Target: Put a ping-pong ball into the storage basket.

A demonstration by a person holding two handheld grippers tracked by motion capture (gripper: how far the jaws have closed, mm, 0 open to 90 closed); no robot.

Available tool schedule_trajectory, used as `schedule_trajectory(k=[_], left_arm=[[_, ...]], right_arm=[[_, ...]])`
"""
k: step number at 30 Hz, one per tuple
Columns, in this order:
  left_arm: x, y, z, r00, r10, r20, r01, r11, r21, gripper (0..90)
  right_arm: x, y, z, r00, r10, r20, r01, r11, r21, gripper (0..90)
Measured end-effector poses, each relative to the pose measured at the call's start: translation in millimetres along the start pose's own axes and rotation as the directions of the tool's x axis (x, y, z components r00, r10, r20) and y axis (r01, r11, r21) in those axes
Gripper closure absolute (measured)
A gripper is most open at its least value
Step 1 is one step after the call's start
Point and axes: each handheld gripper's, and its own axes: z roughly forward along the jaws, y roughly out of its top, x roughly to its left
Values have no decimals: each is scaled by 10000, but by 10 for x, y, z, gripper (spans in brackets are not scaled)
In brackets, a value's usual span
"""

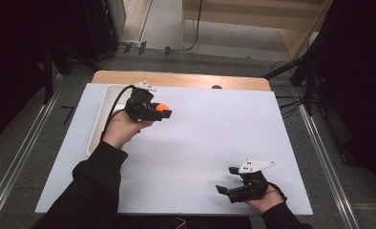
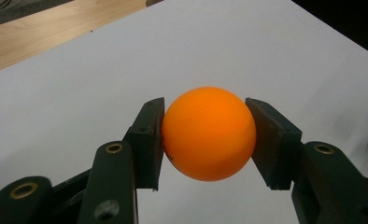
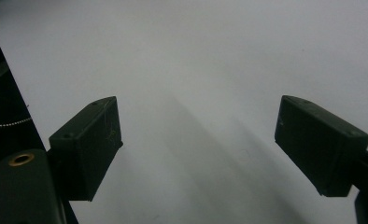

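Note:
An orange ball [image 2: 209, 133] is pinched between the two black jaws of my left gripper [image 2: 205, 135], held above the white table sheet. From the high view the ball [image 1: 161, 107] shows at the tip of the left gripper [image 1: 161, 113], just right of a white tray [image 1: 101, 112] at the table's left. Near the front right of the table my right gripper [image 1: 226, 179] rests low and open. In its own view the right gripper [image 3: 198, 135] has wide-apart jaws with nothing but bare white sheet between them.
A white sheet [image 1: 200, 138] covers most of the wooden table [image 1: 186, 80]. The long white tray lies along the sheet's left side. Dark stands and cables [image 1: 291, 102] flank the table. A phone-like object [image 1: 176, 223] peeks out at the front edge.

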Motion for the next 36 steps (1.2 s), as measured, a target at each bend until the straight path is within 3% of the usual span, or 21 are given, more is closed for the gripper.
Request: schedule_trajectory(k=[36], left_arm=[[253,-53,-155,9967,-351,-732,347,9994,-67,501]], right_arm=[[4,-2,5,10000,-5,20,5,10000,15,134]])
